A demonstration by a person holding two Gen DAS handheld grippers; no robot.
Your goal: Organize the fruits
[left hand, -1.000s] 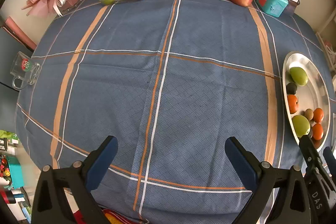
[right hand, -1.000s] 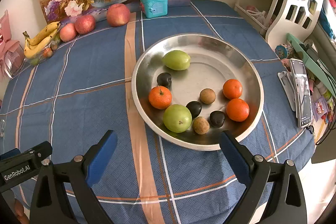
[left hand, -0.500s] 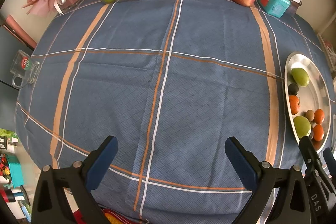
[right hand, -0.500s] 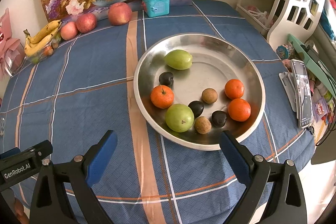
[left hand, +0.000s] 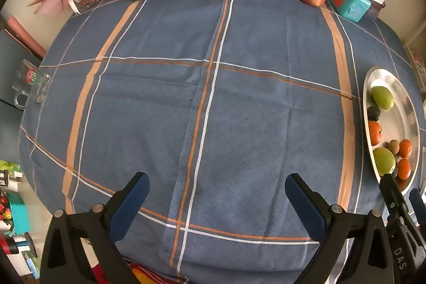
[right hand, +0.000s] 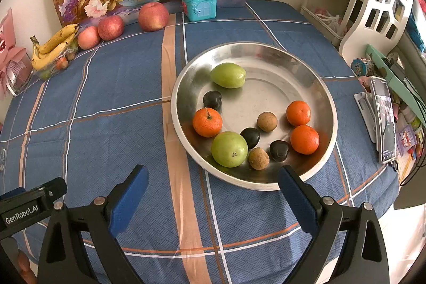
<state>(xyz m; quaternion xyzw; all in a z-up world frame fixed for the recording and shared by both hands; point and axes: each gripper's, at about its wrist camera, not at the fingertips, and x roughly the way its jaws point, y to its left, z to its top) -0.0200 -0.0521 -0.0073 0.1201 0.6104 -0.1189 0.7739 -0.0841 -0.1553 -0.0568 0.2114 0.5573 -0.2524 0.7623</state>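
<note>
Both grippers have crept forward: left gripper (left hand: 216,197) and right gripper (right hand: 211,186) gape wide, empty. Plate (right hand: 326,97) holds ten fruits; apples (right hand: 153,16), bananas (right hand: 54,44) wait at eleven o'clock.

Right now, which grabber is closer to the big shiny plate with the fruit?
Right. The right gripper hangs open just before the silver plate; the left gripper, also open, sits over bare tablecloth, plate off to its right.

Green, orange, brown and dark fruits (right hand: 229,149) loose in round steel plate (right hand: 314,76); apples (right hand: 153,16), bananas (right hand: 54,44) at far edge.
</note>
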